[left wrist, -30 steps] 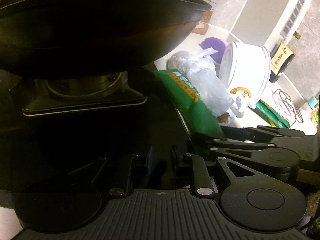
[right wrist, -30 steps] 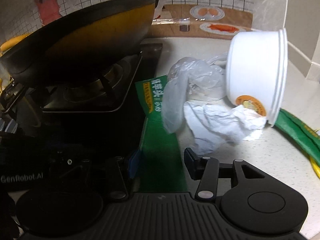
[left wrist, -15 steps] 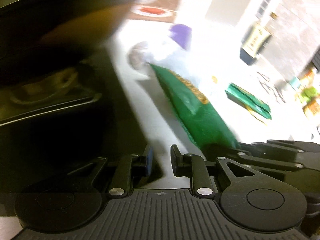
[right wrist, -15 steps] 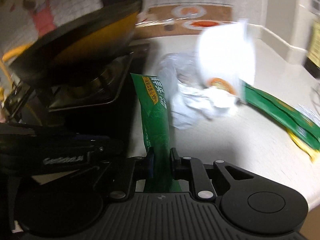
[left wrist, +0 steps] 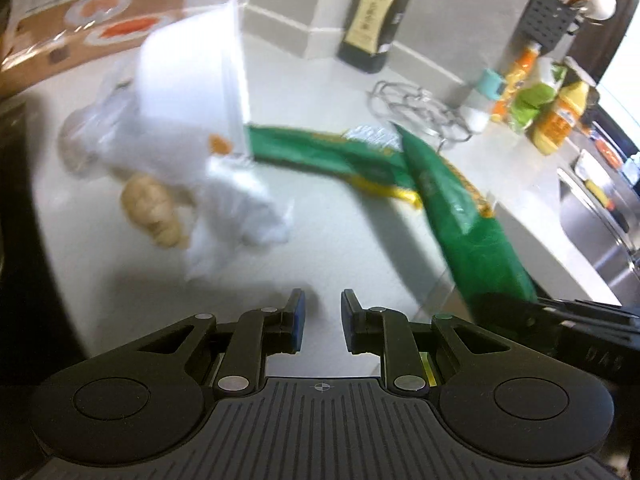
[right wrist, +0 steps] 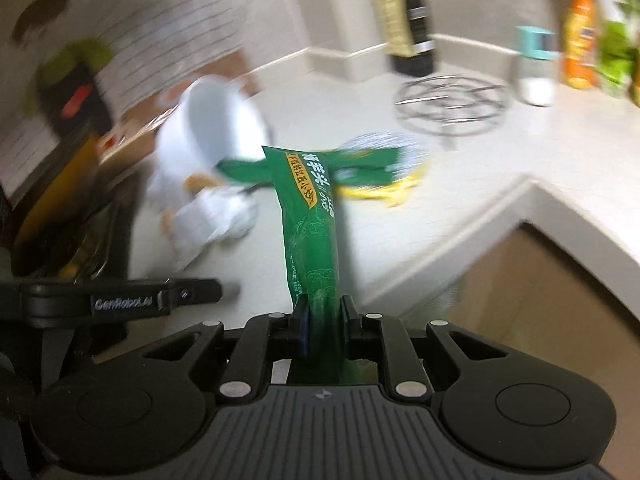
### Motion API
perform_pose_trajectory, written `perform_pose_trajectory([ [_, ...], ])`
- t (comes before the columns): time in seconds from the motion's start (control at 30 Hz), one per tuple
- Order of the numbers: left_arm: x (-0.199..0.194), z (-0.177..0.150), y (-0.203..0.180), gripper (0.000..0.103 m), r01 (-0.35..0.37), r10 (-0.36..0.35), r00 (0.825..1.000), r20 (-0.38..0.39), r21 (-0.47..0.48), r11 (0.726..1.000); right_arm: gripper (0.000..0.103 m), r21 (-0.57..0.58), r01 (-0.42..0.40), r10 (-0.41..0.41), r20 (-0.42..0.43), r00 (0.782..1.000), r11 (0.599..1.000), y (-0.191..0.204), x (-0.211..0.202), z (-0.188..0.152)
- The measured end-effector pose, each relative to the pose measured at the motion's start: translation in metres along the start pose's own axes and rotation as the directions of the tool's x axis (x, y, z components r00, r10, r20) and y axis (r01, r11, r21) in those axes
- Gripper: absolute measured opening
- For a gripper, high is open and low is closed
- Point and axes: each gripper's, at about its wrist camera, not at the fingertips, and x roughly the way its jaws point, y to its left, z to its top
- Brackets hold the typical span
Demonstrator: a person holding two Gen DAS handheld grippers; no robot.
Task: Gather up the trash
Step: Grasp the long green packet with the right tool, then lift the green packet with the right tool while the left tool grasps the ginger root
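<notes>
White stone bench [left wrist: 360, 248] lies bare along its front edge; right gripper [right wrist: 323, 322] clamps a long green plastic packet [right wrist: 310, 216], left gripper [left wrist: 322, 320] fingers apart, empty.

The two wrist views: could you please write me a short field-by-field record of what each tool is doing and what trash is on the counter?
setting: white kitchen counter
right tool: shut on the green packet, which sticks up from between its fingers
left tool: open, nothing between the fingers
trash on counter: tipped white tub, crumpled white paper, clear plastic bag, second green packet
other items: ginger root, wire trivet, dark bottle
image quality: motion blur in both views
</notes>
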Motion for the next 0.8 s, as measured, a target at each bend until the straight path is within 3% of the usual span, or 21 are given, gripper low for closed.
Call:
perform_pose_trajectory([
  [0.13,-0.008,0.009,0.002,0.023,-0.015,0.012,0.995,0.103,0.037,0.999,0.015,0.078,0.048,-0.053,0.065,0.997,0.996,-0.035,-0.019,0.004],
  [0.27,-0.013,0.021,0.005,0.022,-0.081,0.063,0.970,0.236,0.064,0.995,0.015,0.130,0.082,-0.094,0.094,0.991,0.988,-0.059,-0.022,0.015],
  [0.33,-0.014,0.027,0.013,0.023,-0.129,0.109,0.960,0.258,0.059,0.990,0.015,0.145,0.097,-0.111,0.094,0.989,0.985,-0.069,-0.021,0.018],
  [0.4,-0.011,0.034,0.024,0.023,-0.192,0.184,0.950,0.253,0.006,0.981,0.015,0.156,0.101,-0.116,0.087,0.989,0.983,-0.074,-0.019,0.019],
  [0.57,-0.007,0.042,0.062,0.022,-0.263,0.302,0.921,0.244,-0.182,0.948,0.015,0.141,0.098,-0.108,0.063,0.992,0.985,-0.074,-0.008,0.019],
  [0.63,-0.002,0.042,0.074,0.022,-0.260,0.310,0.923,0.228,-0.225,0.939,0.015,0.129,0.081,-0.089,0.053,0.995,0.988,-0.070,-0.003,0.020],
  [0.7,0.004,0.042,0.079,0.022,-0.229,0.278,0.940,0.198,-0.237,0.944,0.015,0.116,0.070,-0.075,0.043,0.996,0.991,-0.067,0.004,0.022],
  [0.8,0.011,0.033,0.071,0.023,-0.195,0.224,0.958,0.177,-0.171,0.966,0.015,0.104,0.054,-0.057,0.025,0.998,0.993,-0.062,0.014,0.024],
])
